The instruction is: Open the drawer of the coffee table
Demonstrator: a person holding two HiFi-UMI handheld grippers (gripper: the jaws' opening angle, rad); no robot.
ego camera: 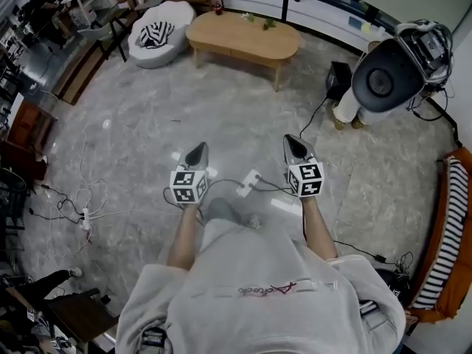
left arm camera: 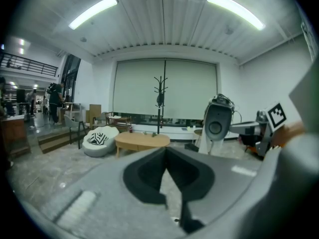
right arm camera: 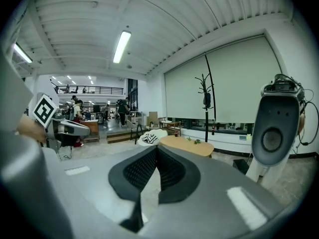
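Left gripper [ego camera: 197, 152] and right gripper [ego camera: 294, 144] closed, empty; coffee table [ego camera: 243, 37] well ahead

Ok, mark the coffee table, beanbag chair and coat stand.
coffee table [ego camera: 243, 37], head view, middle of its wooden top.
beanbag chair [ego camera: 175, 19], head view, white upper rim.
coat stand [left arm camera: 160, 98], left gripper view, its pole.

The head camera sits above the person [ego camera: 251, 286] and looks steeply down at the floor [ego camera: 140, 124], with the left tongs [ego camera: 197, 150] and right tongs [ego camera: 294, 141] near and the counter [ego camera: 243, 35] far. Each tongs camera rides low behind its own jaws, facing nearly level toward the far window wall [left arm camera: 164, 88]. All three views share the counter and the white beanbag seat [ego camera: 158, 32]
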